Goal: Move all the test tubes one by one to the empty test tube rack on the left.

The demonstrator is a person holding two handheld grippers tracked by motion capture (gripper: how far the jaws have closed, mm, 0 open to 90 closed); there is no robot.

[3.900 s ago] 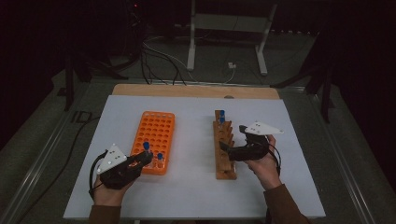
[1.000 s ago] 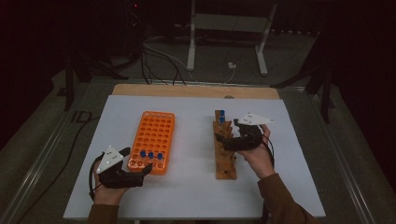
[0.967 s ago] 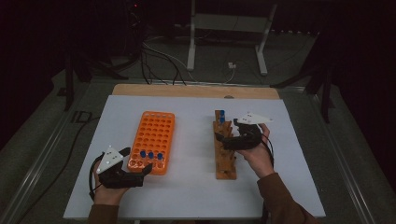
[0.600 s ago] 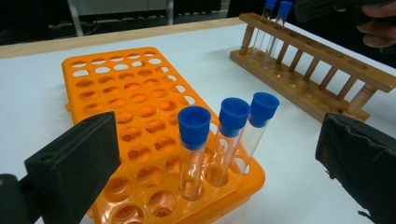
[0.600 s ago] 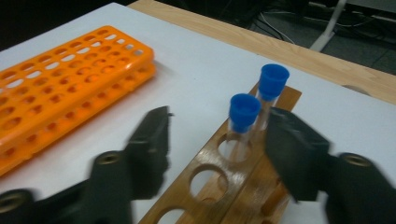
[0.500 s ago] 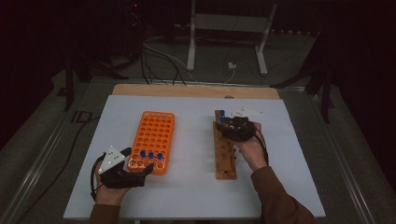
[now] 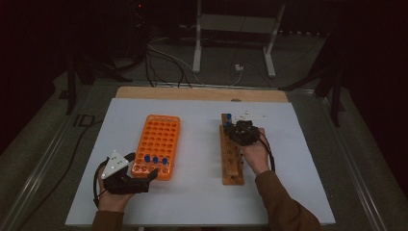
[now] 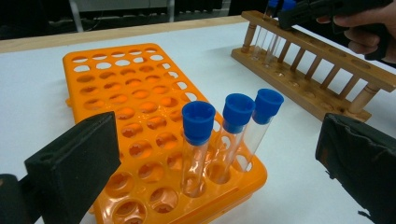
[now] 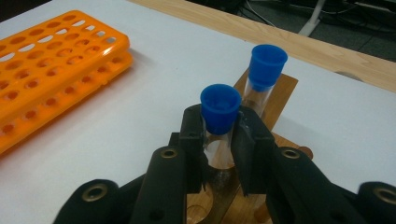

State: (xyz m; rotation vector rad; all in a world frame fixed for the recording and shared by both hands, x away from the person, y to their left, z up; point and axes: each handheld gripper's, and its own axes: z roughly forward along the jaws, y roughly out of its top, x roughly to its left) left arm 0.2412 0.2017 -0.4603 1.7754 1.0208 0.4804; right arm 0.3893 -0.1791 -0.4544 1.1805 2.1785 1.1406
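White desk point(image 7: 202, 192) carries an orange rack point(image 7: 156, 144) and a wooden rack point(image 7: 231, 154). Left tongs point(image 8: 210, 154) stand wide apart near three capped tubes. Right tongs point(image 9: 218, 140), just closed, clamp a blue-capped tube point(image 9: 219, 123) in the wooden rack's far end.

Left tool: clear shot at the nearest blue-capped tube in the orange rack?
Probably yes. The left tool is open, its jaws either side of the nearest tube in the orange rack, with nothing between them and the tube.
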